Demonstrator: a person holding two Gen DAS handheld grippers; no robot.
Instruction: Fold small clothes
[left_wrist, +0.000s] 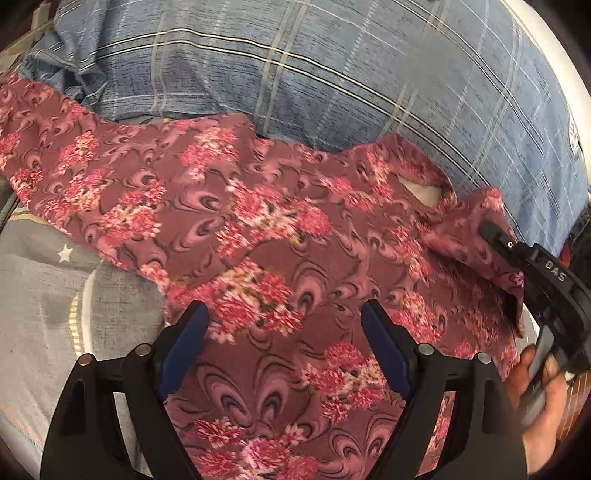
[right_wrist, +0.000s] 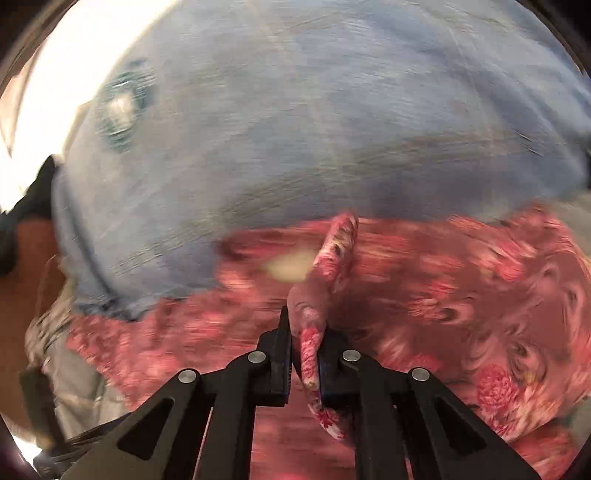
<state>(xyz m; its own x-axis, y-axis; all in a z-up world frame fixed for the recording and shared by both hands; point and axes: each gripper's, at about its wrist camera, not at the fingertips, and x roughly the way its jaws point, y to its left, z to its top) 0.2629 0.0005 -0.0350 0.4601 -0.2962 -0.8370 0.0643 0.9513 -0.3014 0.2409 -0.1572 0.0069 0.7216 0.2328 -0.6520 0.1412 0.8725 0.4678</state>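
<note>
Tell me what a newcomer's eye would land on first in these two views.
The maroon floral garment dominates, spread across the middle of the bed below a blue plaid pillow. The right gripper is shut on a bunched edge of that garment, near its neck opening at the right. The left gripper hovers open above the cloth, holding nothing.

Soft, even daylight; the left wrist view is fairly sharp, with fisheye bending and dark vignette at the corners. The right wrist view is smeared by motion blur, with blown-out white glare upper left
</note>
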